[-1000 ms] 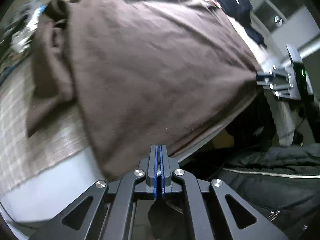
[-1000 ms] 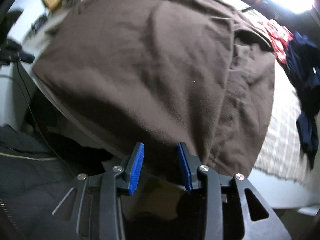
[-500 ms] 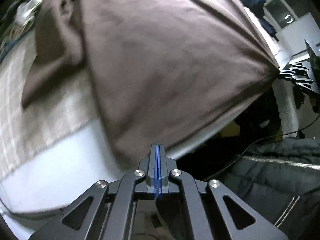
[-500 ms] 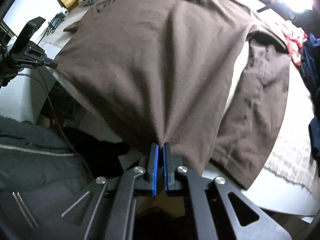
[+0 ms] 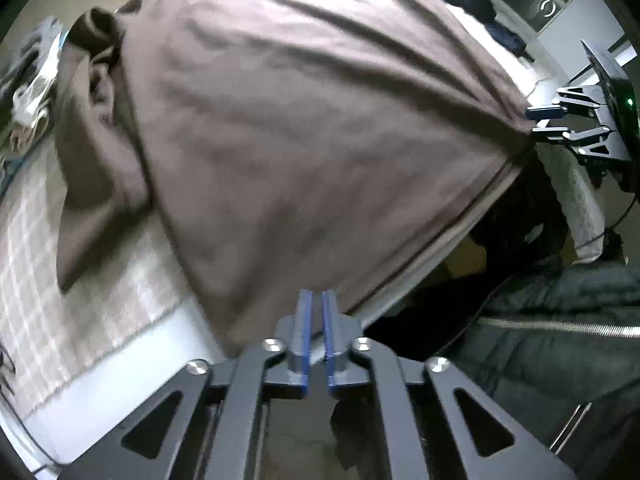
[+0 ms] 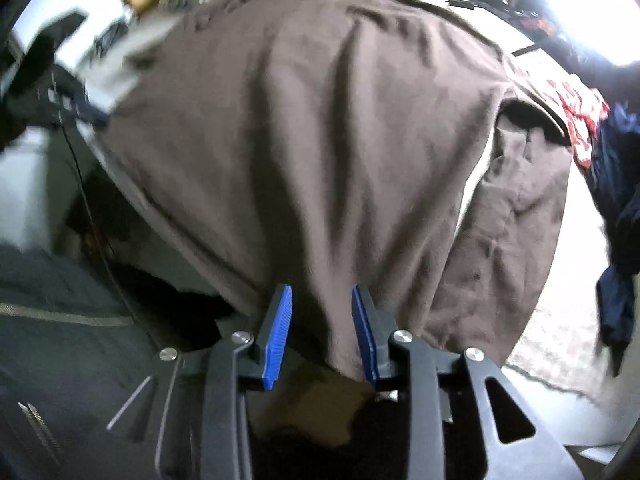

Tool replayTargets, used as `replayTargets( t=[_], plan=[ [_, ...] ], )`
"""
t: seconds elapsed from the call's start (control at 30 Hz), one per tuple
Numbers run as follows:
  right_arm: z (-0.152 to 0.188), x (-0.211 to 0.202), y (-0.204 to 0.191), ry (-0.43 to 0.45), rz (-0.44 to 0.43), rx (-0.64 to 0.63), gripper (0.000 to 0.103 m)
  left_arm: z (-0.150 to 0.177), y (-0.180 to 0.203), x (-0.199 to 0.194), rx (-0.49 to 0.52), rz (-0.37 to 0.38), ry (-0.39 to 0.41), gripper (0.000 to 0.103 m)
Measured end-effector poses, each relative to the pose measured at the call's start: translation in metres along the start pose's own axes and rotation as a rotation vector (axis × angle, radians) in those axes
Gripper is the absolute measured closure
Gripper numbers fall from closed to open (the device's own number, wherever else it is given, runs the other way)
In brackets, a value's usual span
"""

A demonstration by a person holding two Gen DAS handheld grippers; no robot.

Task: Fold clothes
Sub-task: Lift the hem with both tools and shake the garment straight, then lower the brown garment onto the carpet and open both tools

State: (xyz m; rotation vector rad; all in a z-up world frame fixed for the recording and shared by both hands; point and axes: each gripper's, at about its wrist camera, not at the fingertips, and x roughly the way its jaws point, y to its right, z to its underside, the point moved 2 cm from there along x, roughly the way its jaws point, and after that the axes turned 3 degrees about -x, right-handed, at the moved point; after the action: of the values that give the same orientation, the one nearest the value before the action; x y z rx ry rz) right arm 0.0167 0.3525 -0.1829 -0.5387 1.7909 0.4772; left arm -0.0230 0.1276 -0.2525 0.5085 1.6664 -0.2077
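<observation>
Only right wrist view shows red-white garment [image 6: 576,108] beyond brown shirt [image 6: 340,152].

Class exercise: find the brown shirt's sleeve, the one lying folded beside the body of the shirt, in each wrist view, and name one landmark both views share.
Left wrist view: a brown sleeve lies at the left, on the checked blanket.
Right wrist view: a brown sleeve lies at the right, beside the shirt body; whether it is the same one cannot be told.
Shared landmark: the brown shirt.
</observation>
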Motion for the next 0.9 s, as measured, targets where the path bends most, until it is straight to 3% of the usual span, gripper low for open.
replayTargets(
  t=[0.13,0.27,0.37,0.47,0.53,0.57,0.6,0.7,0.77,0.9],
  plan=[
    [0.019,0.007,0.003,-0.032,0.003,0.048,0.072,0.013,-0.022,-0.005,-0.082,-0.075,-0.010,0.090],
    [0.037,0.003,0.015,-0.030,0.002,0.136,0.072,0.019,-0.033,-0.005,-0.183,-0.088,-0.015,0.088],
    [0.046,0.000,0.018,-0.022,-0.008,0.170,0.070,0.015,-0.033,0.003,-0.194,-0.086,-0.022,0.077],
    [0.052,0.000,0.012,-0.033,0.001,0.144,0.069,0.011,-0.033,0.016,-0.197,-0.108,-0.047,0.076],
    [0.056,-0.003,0.009,-0.029,0.009,0.133,0.069,0.008,-0.033,0.021,-0.199,-0.107,-0.050,0.081],
    [0.057,-0.005,0.008,-0.021,0.007,0.135,0.069,0.007,-0.032,0.022,-0.200,-0.098,-0.043,0.092],
    [0.058,-0.006,0.008,-0.015,0.003,0.138,0.069,0.006,-0.031,0.023,-0.201,-0.089,-0.036,0.094],
    [0.060,-0.004,0.002,-0.028,0.014,0.097,0.067,0.003,-0.029,0.022,-0.187,-0.094,-0.027,0.096],
    [0.063,-0.002,-0.001,-0.044,0.035,0.068,0.066,0.005,-0.032,0.013,-0.209,-0.056,-0.007,0.097],
    [0.071,-0.005,0.011,-0.036,0.016,0.116,0.066,0.011,-0.048,-0.004,-0.281,-0.007,0.031,0.097]
  ],
)
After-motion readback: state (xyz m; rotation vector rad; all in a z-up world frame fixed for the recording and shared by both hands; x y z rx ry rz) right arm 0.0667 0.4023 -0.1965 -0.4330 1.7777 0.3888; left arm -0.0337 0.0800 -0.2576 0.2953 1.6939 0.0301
